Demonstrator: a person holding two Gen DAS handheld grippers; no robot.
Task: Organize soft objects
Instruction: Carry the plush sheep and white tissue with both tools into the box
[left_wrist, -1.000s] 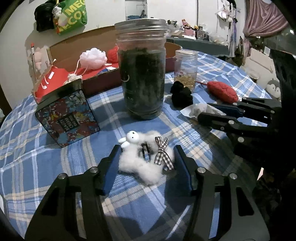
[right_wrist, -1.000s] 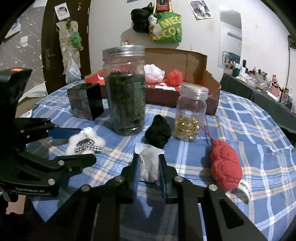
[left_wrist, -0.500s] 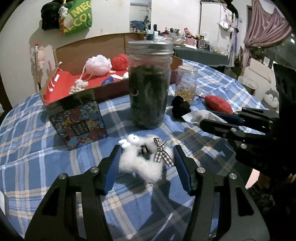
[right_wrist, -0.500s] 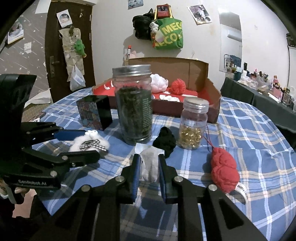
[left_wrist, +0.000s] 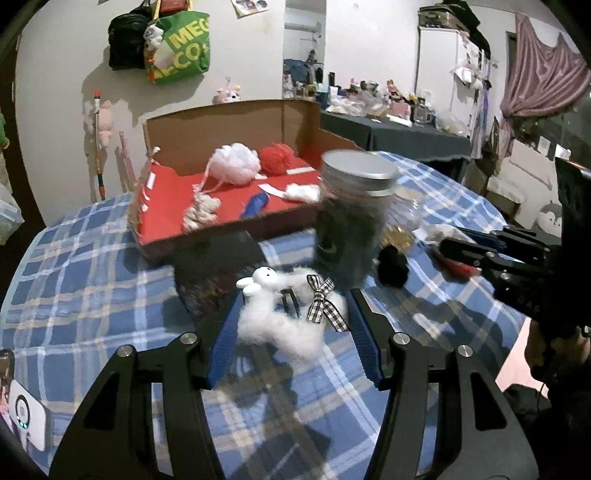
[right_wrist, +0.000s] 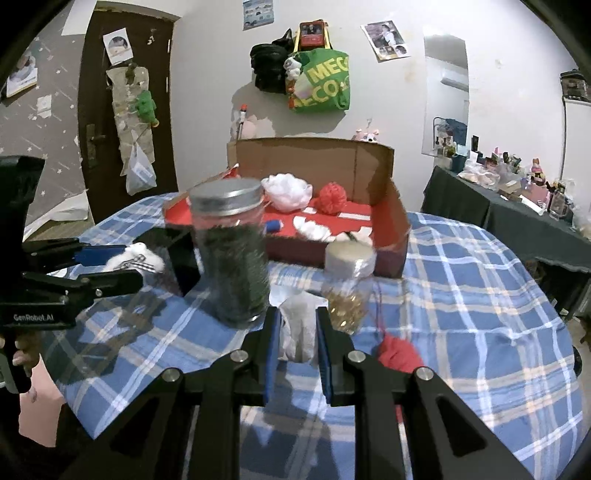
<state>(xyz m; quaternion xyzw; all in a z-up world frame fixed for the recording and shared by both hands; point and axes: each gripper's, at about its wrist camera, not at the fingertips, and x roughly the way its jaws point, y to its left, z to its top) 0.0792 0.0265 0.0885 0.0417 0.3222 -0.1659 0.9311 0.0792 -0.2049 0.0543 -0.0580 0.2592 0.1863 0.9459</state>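
My left gripper (left_wrist: 295, 299) is shut on a white fluffy bunny toy (left_wrist: 280, 321) with a checked bow, held above the blue plaid tablecloth (left_wrist: 92, 295). From the right wrist view, this gripper (right_wrist: 107, 262) and the toy (right_wrist: 136, 258) hang at the left. My right gripper (right_wrist: 297, 314) is shut on a crumpled white cloth (right_wrist: 297, 336), also lifted off the table. A cardboard box (right_wrist: 314, 155) with a red floor stands at the back, holding a white pouf (left_wrist: 232, 162) and a red pouf (left_wrist: 277, 158). On the table lie a black soft lump (left_wrist: 393, 264) and a red knitted piece (right_wrist: 400, 350).
A tall jar (right_wrist: 232, 254) with dark contents and a small jar (right_wrist: 349, 280) of golden bits stand between the grippers and the box. A dark patterned tin (left_wrist: 214, 266) sits in front of the box's near left corner. A person's hand (right_wrist: 22, 354) holds the left gripper.
Both grippers have risen off the table, each with its soft object still held. The jars and the tin now sit lower and the box's inside shows more.
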